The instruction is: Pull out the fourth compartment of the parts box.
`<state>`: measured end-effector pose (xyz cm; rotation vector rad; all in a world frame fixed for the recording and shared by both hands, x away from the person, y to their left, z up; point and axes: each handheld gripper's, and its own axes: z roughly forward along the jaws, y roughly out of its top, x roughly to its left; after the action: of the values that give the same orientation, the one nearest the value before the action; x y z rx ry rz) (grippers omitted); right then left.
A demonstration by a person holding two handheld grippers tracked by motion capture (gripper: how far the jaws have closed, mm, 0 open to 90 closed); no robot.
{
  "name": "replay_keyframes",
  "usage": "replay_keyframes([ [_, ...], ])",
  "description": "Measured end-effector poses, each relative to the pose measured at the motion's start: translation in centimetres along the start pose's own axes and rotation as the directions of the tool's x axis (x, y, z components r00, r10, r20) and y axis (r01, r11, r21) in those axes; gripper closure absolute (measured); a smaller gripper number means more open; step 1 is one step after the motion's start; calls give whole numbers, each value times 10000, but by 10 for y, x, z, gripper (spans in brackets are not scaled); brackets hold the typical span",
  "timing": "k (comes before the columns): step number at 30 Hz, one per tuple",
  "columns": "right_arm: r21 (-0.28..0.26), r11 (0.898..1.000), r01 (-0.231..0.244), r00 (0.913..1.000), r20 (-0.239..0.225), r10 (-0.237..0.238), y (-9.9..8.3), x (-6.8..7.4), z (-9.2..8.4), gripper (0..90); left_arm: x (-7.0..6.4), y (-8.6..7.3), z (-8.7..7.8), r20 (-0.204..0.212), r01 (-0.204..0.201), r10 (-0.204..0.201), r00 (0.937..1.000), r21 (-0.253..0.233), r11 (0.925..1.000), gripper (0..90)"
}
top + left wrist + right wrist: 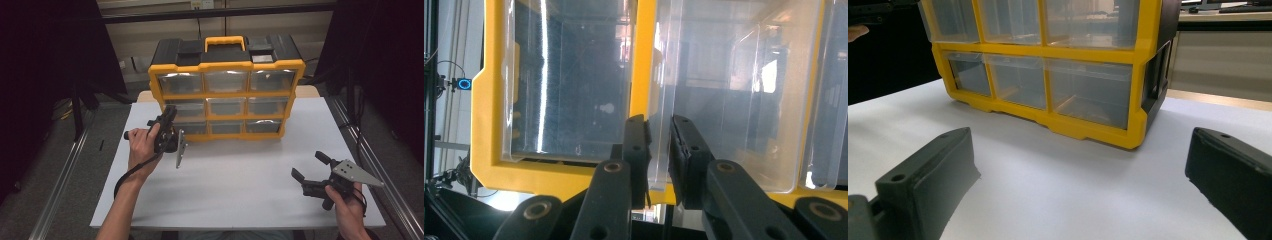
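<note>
My left gripper (167, 120) is at the lower left of the yellow drawer cabinet (226, 95), its jaws pinched tight on the clear lip of a drawer (659, 150); in the left gripper view that thin plastic edge runs up between the two black jaws, with the yellow frame bar just beside it. The cabinet stands upright at the far middle of the white tabletop (240, 190), its front facing me and its back at the far edge.

My right gripper (312, 172) rests low near the right front corner of the tabletop, jaws spread wide with nothing between them, well apart from the cabinet. In the right gripper view, bare white surface lies between its jaws and the cabinet's yellow base. The whole near half of the tabletop between my two hands is open room. The right edge of the tabletop runs close beside my right hand (350, 207).
</note>
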<state>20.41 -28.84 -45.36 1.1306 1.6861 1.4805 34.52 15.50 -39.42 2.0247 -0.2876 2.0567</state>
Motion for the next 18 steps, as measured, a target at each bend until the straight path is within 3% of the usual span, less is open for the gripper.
replay_keyframes([
  [9,-7,10000,35,10000,-22,-35,0,-1,0,0,0,1,-2,-28,11,-11,10000,-30,10000,791],
  [10,7,10000,29,10000,-30,-29,0,-1,0,0,-2,1,-3,13,174,-174,9998,65,9998,791],
  [16,-14,10000,35,10000,-21,-35,0,0,0,0,0,1,-4,-52,-22,22,10000,-3,10000,791],
  [18,-16,10000,30,10000,-26,-30,0,-1,0,0,-2,0,-5,8,179,-179,9998,4,9998,791],
])
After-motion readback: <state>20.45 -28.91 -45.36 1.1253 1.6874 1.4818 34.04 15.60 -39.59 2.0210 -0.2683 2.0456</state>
